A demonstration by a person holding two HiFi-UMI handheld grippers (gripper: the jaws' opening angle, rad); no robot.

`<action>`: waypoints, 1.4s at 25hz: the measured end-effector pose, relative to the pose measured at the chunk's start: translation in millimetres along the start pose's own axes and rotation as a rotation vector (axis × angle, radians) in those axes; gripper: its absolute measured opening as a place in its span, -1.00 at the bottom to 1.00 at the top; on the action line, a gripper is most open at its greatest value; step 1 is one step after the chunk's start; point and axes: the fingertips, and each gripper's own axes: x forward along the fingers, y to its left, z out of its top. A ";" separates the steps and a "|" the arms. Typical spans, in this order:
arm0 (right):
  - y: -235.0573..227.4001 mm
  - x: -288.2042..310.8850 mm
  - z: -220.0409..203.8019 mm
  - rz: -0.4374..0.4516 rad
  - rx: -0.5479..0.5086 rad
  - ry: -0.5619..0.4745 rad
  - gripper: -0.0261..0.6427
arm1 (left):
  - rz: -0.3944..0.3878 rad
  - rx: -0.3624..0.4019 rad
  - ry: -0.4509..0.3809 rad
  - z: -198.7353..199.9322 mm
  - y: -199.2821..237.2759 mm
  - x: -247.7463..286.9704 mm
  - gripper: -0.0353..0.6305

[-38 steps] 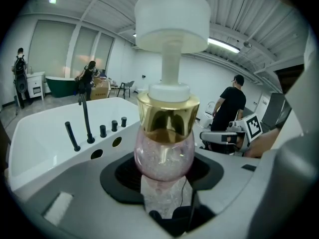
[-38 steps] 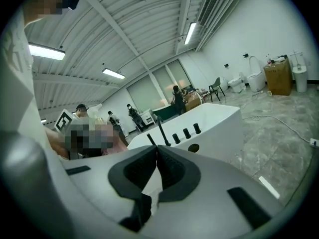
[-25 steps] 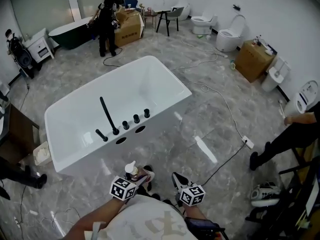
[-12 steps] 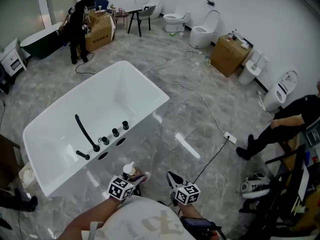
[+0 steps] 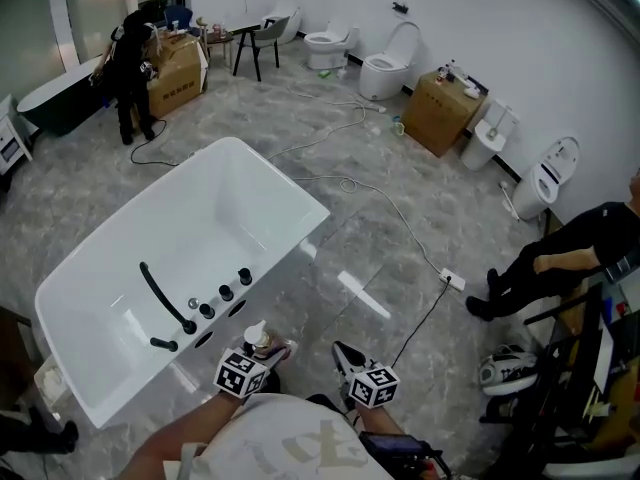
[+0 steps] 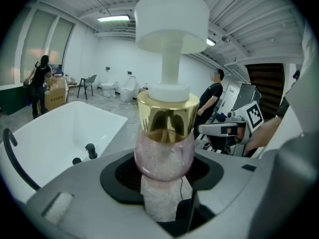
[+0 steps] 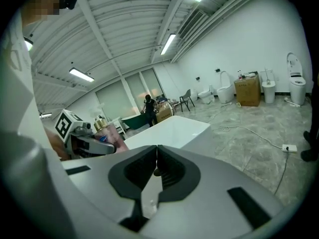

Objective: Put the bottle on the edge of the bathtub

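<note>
The marbled floor (image 5: 455, 203) bears a bathtub (image 5: 306, 214), toilets (image 5: 384, 68), cardboard boxes (image 5: 441, 114) and a cable (image 5: 402, 221).

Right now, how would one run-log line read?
left hand-held gripper: shut on pink gold-collared pump bottle | right hand-held gripper: shut, empty | white bathtub: edge ahead, bottle not yet placed

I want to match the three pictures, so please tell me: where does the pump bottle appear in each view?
Head view: the bottle is near the bottom, left of centre.
Left gripper view: the bottle fills the centre and stands upright.
Right gripper view: the bottle is small, at the left side.
Shared landmark: the bathtub shows in all three.
</note>
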 end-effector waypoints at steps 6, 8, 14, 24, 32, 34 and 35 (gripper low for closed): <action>2.8 15.1 11.1 -0.011 -0.016 0.006 -0.90 | 0.002 -0.007 -0.029 14.8 19.8 -1.8 -0.22; 1.3 17.2 12.0 -0.016 -0.018 0.011 -0.90 | 0.001 -0.014 -0.033 16.3 24.4 -1.9 -0.22; -12.5 29.3 7.1 -0.019 0.010 0.027 -0.90 | 0.009 -0.041 -0.010 14.0 39.1 10.0 -0.22; -72.3 70.5 25.9 0.064 0.024 0.071 -0.90 | 0.051 -0.094 0.025 36.9 57.2 65.7 -0.22; -133.6 107.3 74.5 0.140 0.007 0.083 -0.90 | 0.113 -0.105 0.010 94.7 72.4 122.6 -0.22; -151.3 116.0 86.3 0.157 0.005 0.084 -0.90 | 0.127 -0.104 0.007 107.8 75.6 137.9 -0.22; -159.6 119.7 91.5 0.165 0.004 0.086 -0.90 | 0.135 -0.104 0.006 113.7 76.7 144.5 -0.22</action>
